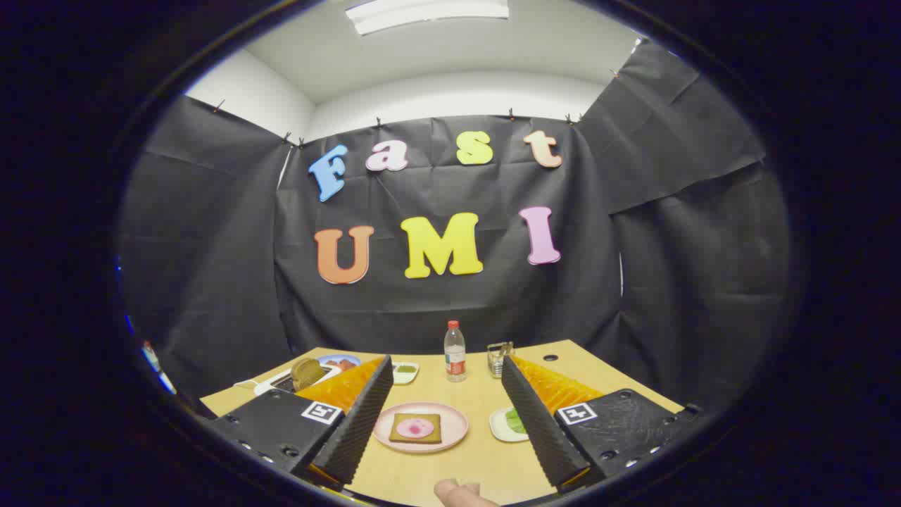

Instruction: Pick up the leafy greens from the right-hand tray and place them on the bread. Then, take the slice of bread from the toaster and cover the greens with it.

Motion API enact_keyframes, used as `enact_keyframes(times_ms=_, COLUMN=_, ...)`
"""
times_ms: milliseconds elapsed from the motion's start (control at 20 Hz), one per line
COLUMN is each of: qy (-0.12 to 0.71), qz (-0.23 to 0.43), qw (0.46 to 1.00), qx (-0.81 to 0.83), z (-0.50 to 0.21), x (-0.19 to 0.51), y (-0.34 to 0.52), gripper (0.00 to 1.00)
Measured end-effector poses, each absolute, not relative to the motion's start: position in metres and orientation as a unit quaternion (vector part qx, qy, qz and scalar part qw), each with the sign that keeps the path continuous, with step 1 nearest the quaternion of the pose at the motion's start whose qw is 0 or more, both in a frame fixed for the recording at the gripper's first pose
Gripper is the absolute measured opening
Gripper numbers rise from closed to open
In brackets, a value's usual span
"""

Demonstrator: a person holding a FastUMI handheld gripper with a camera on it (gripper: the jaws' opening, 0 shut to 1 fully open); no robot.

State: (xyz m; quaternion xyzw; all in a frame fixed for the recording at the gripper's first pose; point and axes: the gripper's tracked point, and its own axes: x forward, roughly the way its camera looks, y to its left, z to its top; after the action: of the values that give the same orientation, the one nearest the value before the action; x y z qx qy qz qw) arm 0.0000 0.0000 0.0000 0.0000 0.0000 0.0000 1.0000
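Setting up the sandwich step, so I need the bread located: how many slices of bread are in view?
2. One bread slice lies on the pink plate between the open gripper's fingers; another stands in the toaster beyond the left finger. Others may be hidden.

The worktop (486, 394) looks like smooth, matt pale wood. The bottle (455, 352) is clear plastic. The gripper (445, 401), jaws wide apart, has ribbed fingers (352, 422).

The right finger (538, 415) covers part of the small tray (501, 424) and its greens (516, 421). The left finger (355, 422) hides part of the toaster (295, 380) and the small dish (405, 372) behind it. A metal holder (499, 357) beside the bottle (455, 352) is too small to make out. A fingertip (457, 491) is cut off below.
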Motion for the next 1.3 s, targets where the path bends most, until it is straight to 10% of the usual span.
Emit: enact_keyframes(times_ms=1300, qy=0.017, qz=0.001, qw=0.999, qx=-0.030, z=-0.022, x=0.055, y=-0.073, gripper=0.95)
